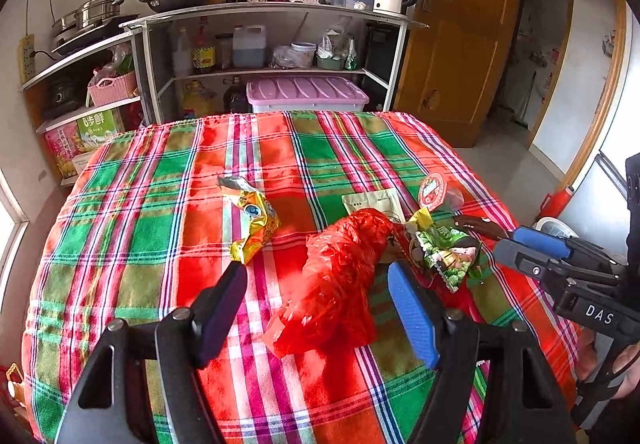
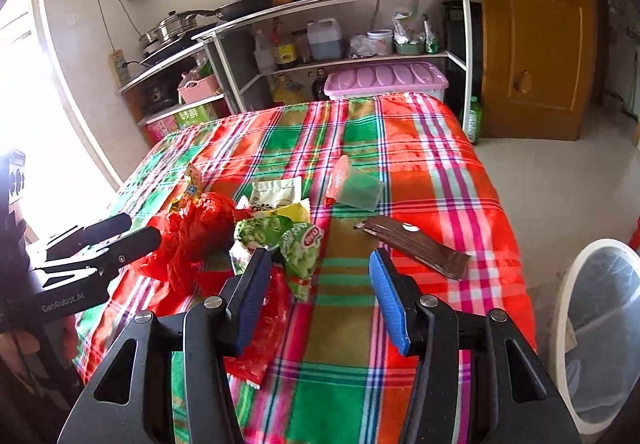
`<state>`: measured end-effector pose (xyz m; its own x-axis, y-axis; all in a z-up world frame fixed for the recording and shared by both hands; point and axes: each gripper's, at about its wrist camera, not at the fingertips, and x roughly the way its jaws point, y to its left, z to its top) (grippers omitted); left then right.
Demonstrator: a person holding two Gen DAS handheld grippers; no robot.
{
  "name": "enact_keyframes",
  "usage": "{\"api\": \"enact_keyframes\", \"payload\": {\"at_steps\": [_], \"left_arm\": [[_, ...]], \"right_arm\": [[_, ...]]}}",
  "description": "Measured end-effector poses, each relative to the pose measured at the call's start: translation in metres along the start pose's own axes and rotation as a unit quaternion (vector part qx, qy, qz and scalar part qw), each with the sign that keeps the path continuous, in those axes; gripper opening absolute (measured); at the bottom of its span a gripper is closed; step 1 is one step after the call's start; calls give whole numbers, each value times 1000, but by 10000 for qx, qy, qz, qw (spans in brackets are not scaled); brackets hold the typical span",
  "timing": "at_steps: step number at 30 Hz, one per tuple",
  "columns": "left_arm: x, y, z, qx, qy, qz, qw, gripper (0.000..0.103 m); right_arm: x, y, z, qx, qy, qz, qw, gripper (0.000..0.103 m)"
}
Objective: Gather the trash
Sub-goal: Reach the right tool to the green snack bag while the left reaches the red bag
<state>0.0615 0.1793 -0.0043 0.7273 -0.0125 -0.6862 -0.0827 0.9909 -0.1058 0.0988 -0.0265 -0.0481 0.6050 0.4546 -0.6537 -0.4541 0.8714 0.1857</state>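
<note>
Hovering with fingers apart and nothing between them, the left gripper (image 1: 316,308) is above the red plastic bag (image 1: 340,276) mid-table; the right gripper (image 2: 320,296), also unclenched, faces the green snack wrapper (image 2: 300,248) near a brown wrapper (image 2: 416,244) on the plaid tablecloth (image 2: 400,148)

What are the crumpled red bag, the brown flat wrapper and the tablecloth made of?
Crumpled red bag: thin plastic film, going by its translucent, glossy, sharp creases. Brown flat wrapper: probably plastic or foil laminate; smooth, with a slight sheen and a crimped end. Plaid tablecloth: woven fabric, likely synthetic or a blend; the weave shows up close and it drapes softly with a satin shine.
</note>
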Motion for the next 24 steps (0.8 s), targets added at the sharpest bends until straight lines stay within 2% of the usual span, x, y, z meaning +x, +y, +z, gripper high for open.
{"api": "enact_keyframes", "payload": {"at_steps": [7,11,20,21,23,24], "left_arm": [[19,-1,4,-21,208,-97,9997,76],[27,-2,4,-25,260,-64,9996,76],[35,-2,2,-65,358,-149,9992,76],[35,-2,1,-66,357,-151,9992,76],[36,-2,1,-76,351,-176,9992,74],[36,-3,1,-81,357,-184,9992,69]], "right_arm": [[28,5,9,48,273,261,9993,53],[33,7,11,-28,249,428,9988,53],[50,14,10,-92,405,412,9983,52],[50,14,10,-98,408,404,9983,50],[51,15,10,-103,423,419,9982,35],[52,15,9,-113,422,402,9982,35]]}}
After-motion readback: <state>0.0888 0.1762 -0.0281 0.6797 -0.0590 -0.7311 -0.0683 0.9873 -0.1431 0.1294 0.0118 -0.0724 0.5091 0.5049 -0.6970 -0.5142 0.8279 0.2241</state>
